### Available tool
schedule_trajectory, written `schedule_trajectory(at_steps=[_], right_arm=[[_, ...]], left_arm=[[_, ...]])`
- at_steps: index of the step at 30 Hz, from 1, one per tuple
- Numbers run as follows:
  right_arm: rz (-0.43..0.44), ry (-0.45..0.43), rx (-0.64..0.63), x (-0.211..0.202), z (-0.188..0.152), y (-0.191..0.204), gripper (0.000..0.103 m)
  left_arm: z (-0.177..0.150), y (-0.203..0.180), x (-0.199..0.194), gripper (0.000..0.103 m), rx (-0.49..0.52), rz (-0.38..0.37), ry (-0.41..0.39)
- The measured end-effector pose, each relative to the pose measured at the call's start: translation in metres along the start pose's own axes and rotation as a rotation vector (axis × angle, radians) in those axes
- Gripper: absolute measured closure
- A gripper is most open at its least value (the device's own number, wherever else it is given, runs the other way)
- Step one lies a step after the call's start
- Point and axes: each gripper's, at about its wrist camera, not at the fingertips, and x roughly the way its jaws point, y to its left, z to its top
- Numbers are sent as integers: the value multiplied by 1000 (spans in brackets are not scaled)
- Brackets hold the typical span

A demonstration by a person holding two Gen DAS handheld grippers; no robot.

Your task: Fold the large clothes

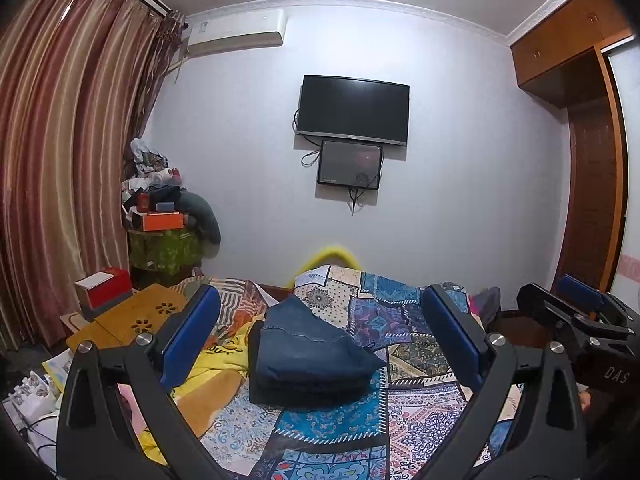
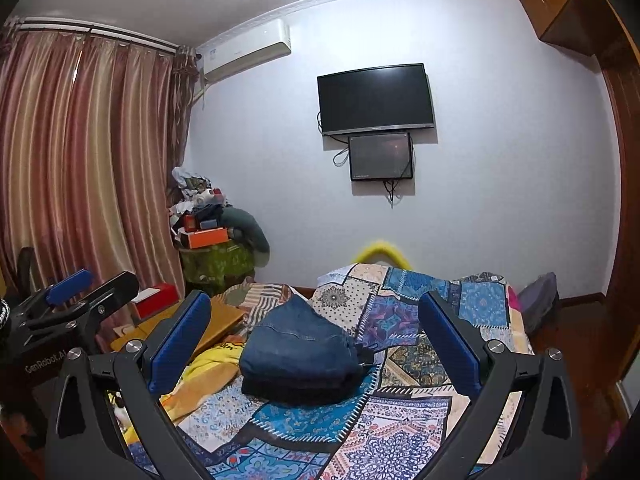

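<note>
Setting: a bedroom, seen from both wrist cameras looking down the length of a bed (image 1: 420,412) spread with a patchwork quilt (image 1: 340,420) in blues, purples and cream.

Task garment: folded blue jeans (image 1: 308,356) lie as a compact stack on the quilt near the middle of the bed, the denim resting on a darker folded layer beneath; in the right wrist view the same jeans (image 2: 298,354) sit between the two blue pads, touched by neither.

Left tongs: the left tongs (image 1: 320,336) are spread wide, pads well apart on either side of the jeans and gripping nothing; they also show at the left edge of the right wrist view (image 2: 86,286), raised above the bed's side.

Right tongs: the right tongs (image 2: 316,336) likewise stand wide apart and empty above the quilt; in the left wrist view they appear at the far right (image 1: 568,300).

Beside the jeans: a yellow cloth (image 1: 216,364) lies crumpled on the bed to the left, just beside the stack.

Left of the bed: a wooden lap tray (image 1: 132,320) with cut-out flower holes, a red and white box (image 1: 102,290) behind it.

Far wall: a dark television (image 1: 354,110) with a smaller screen (image 1: 350,164) mounted below, an air conditioner (image 1: 236,30) high on the left.

Window side: striped reddish curtains (image 1: 60,140), and a cluttered stand (image 1: 164,216) piled with boxes and clothes in the corner.

Right side: a wooden wardrobe (image 1: 592,160).
</note>
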Motion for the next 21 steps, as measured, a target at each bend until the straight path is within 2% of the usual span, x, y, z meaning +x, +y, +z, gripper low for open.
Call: schedule_trajectory(at_steps=[21], right_arm=[[-12, 15, 19, 2, -2, -7, 0]], left_arm=[[-3, -4, 8, 2, 27, -67, 29]])
